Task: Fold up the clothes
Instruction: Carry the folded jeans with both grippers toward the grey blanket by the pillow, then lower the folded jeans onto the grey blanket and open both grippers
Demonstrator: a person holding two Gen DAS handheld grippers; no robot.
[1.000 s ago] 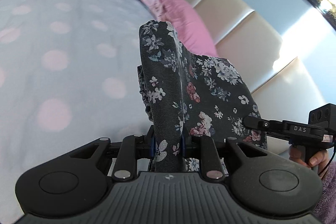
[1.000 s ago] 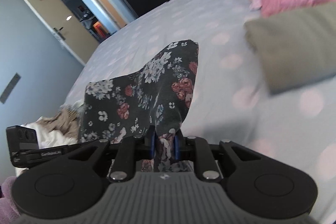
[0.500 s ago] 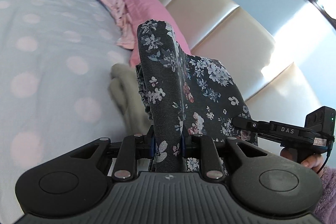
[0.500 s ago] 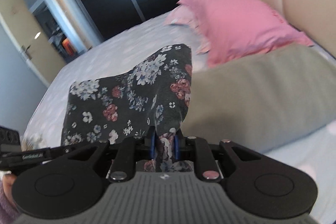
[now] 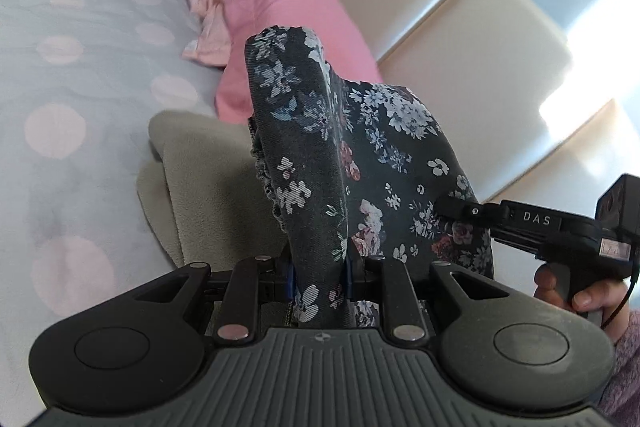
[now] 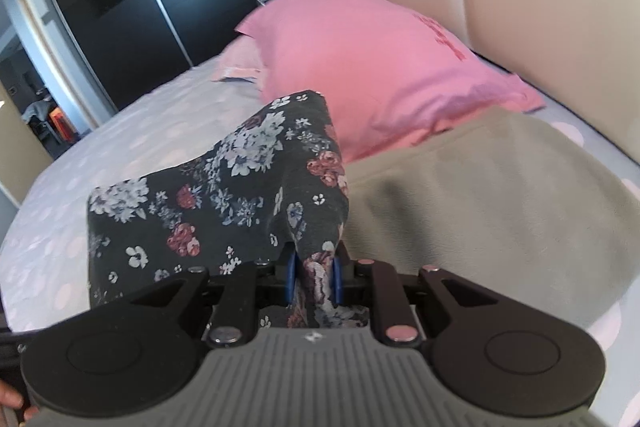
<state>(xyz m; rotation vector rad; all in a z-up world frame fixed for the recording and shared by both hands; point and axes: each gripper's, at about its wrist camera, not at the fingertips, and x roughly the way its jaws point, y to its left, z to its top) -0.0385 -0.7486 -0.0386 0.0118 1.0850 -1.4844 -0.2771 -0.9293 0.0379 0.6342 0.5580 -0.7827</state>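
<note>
— Above the bed (image 5: 60,155), what holds the floral garment (image 5: 360,155)?

— Both tools. Left gripper (image 5: 319,277) and right gripper (image 6: 313,279) each pinch a bunched edge between closed blue pads, cloth rising ahead of the fingers.

— Markings?

— "DAS" on the right unit (seen from the left camera). Soft dark weave; grey fleece blanket (image 6: 500,207), pink pillow (image 6: 372,67) beneath.

Dotted bedspread (image 5: 72,131) is lying open to the left of the grey folded cloth (image 5: 208,187), giving free passage on that side. Pink pillow (image 6: 360,67) is sitting just behind the grey cloth and touching it, and the cream padded headboard (image 5: 460,39) is closing off the right. Floral garment (image 5: 360,167) is hanging between both grippers, blocking the middle ahead.
</note>
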